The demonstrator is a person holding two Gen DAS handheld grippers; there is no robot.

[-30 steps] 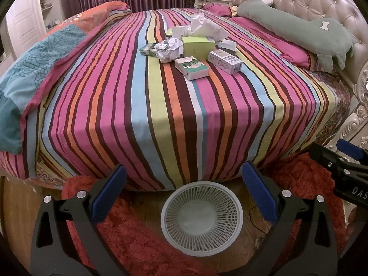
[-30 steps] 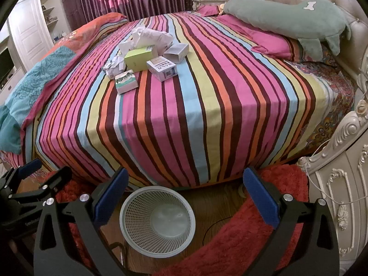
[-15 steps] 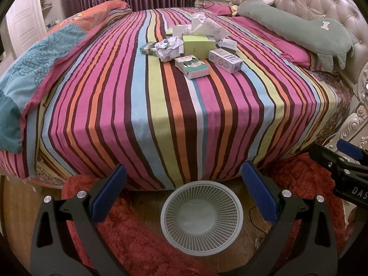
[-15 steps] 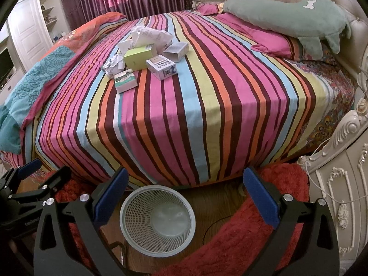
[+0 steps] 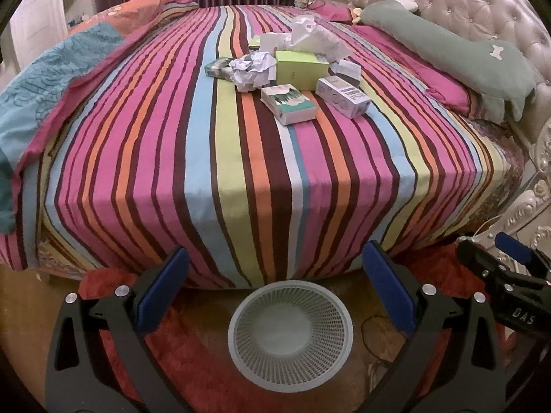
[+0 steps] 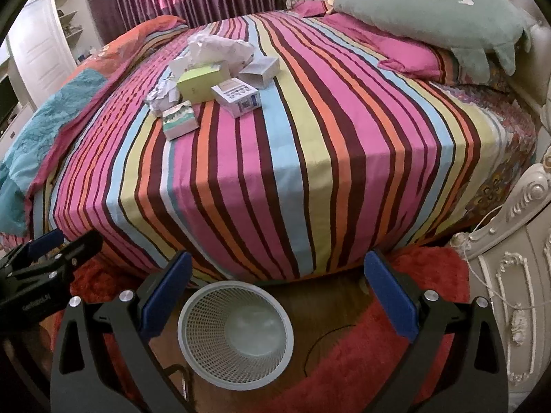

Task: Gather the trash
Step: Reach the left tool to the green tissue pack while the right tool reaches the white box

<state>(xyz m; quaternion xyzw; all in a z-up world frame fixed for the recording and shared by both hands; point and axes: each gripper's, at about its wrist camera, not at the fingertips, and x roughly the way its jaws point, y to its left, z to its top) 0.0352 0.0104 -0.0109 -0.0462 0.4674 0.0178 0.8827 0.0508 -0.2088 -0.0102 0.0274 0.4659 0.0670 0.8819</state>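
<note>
Both my grippers hang low at the foot of the bed [image 5: 275,179], jaws spread wide and holding nothing: the left gripper [image 5: 275,296] and the right gripper [image 6: 277,296] each frame the white mesh bin [image 5: 291,335] at the bottom centre of their views. The bin looks empty, so I judge nothing has been collected yet.

The trash sits in one cluster at the upper centre of the left view, well apart from my fingers: a crumpled paper [image 5: 253,70], a green box [image 5: 301,69] with tissue [image 5: 315,36] heaped on it, a teal-printed box [image 5: 288,103] and a white box [image 5: 342,96] nearest me.

I would take the closest pieces first. The teal-printed box lies flat and clear of the others, so I can straddle its narrow width and close squarely. The white box suits the right gripper, being upper left of centre in its view [image 6: 237,99]. The paper touches the green box, so I would pinch it from the free side.

Nothing blocks the reach across the striped cover, though it is a long one. The green pillow [image 5: 458,51] at upper right stays out of the path. The bin stands just below the bed's edge on the floor, beside a red rug [image 6: 378,361].
</note>
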